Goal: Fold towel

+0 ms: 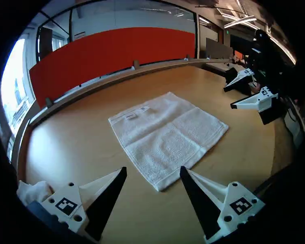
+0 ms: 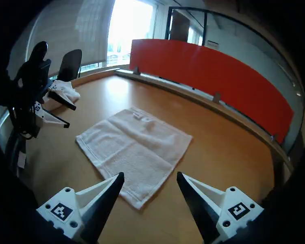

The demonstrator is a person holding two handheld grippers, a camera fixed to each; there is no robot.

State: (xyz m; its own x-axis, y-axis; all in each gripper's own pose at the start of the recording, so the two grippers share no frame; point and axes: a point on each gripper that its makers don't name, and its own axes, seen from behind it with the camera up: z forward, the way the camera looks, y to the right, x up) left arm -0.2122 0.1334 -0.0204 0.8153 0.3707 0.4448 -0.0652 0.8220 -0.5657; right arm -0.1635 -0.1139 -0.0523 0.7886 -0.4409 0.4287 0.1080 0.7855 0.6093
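A white towel (image 1: 168, 136) lies flat on the wooden table (image 1: 71, 142), roughly square, with a small tag near its far edge. My left gripper (image 1: 152, 168) hovers open just short of the towel's near corner, nothing between its fingers. Across the towel, the right gripper (image 1: 228, 97) hangs open above the table, held by a hand. In the right gripper view the same towel (image 2: 134, 148) spreads ahead, and my right gripper (image 2: 150, 175) stands open over its near corner. The left gripper (image 2: 71, 118) is open at the far left.
A crumpled white cloth (image 2: 67, 89) lies on the table behind the left gripper, also the cloth (image 1: 32, 191) at that view's lower left. A red partition (image 1: 112, 53) runs along the table's far edge. Dark chairs (image 2: 71, 63) stand by the window.
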